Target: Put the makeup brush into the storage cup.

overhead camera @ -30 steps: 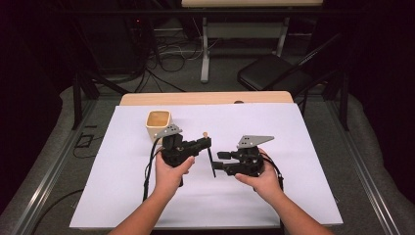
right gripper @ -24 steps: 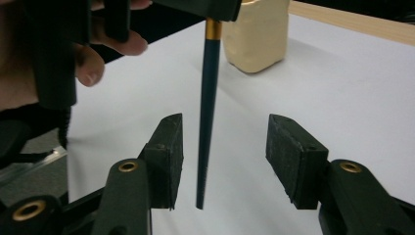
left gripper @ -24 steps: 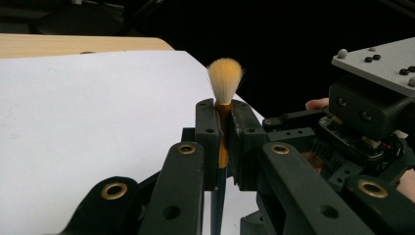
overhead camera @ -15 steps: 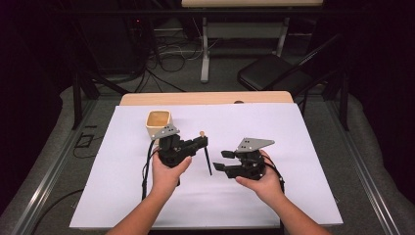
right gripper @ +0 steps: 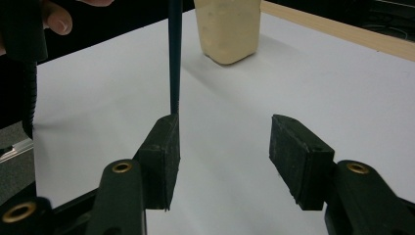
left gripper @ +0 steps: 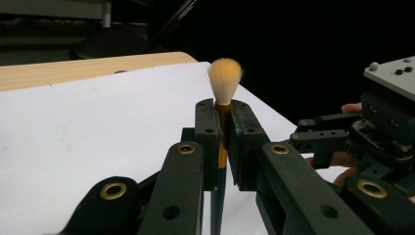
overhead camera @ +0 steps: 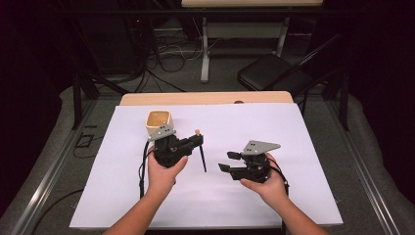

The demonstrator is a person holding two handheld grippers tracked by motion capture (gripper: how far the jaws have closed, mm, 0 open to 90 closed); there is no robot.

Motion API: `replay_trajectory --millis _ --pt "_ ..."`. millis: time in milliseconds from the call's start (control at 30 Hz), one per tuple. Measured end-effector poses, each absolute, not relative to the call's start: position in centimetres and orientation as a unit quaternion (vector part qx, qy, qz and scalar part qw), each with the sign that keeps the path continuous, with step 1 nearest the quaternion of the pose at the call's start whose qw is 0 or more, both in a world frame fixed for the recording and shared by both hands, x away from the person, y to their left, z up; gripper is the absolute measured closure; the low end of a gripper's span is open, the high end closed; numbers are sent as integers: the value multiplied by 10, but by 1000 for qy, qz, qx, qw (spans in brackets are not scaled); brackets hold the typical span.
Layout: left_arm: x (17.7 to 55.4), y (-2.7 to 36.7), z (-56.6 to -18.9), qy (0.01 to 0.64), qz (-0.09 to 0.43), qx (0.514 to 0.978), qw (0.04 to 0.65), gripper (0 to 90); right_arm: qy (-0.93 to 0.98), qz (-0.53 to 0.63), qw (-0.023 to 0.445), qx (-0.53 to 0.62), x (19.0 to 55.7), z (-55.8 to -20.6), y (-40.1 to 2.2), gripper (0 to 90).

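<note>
Right gripper point(overhead camera: 224, 161) has drawn away from the paintbrush point(overhead camera: 201, 155) since the earlier frame, where its jaws sat right at the dark handle; a clear gap of white sheet now lies between them. Its jaws have just been opening, nothing between them. Left gripper point(overhead camera: 198, 139) hardly shifted, brush clamped as before.

High view: left gripper holds the brush near its bristle end, tuft up beside the jaws, dark handle slanting down toward the worktop point(overhead camera: 293, 147). Cream square cup point(overhead camera: 159, 121) stands just behind the left gripper. Right gripper is level, pointing toward the brush, near it but apart.

Left gripper view: jaws closed on the paintbrush point(left gripper: 221, 142) at the orange ferrule; pale tuft stands above the pads, blue-black handle drops below them. Right gripper point(left gripper: 313, 139) sits at the right edge, a fingertip behind it.

Right gripper view: jaws spread wide with bare white sheet between the pads point(right gripper: 159, 156). Brush handle point(right gripper: 174, 54) hangs beyond the left-hand pad, not in the gap. Cup point(right gripper: 226, 29) stands farther off, past the handle.
</note>
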State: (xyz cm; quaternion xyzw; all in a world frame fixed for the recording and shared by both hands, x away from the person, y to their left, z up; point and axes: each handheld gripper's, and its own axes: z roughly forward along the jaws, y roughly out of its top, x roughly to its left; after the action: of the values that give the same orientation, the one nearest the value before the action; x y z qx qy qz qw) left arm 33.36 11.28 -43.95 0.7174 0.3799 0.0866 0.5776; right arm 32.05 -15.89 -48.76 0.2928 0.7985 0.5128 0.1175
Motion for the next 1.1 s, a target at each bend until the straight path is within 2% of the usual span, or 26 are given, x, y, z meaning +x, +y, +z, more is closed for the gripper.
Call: replay_trajectory --millis 1100 --pt "328 131 -425 389 150 714 563 838 790 518 144 294 303 -508 -181 447"
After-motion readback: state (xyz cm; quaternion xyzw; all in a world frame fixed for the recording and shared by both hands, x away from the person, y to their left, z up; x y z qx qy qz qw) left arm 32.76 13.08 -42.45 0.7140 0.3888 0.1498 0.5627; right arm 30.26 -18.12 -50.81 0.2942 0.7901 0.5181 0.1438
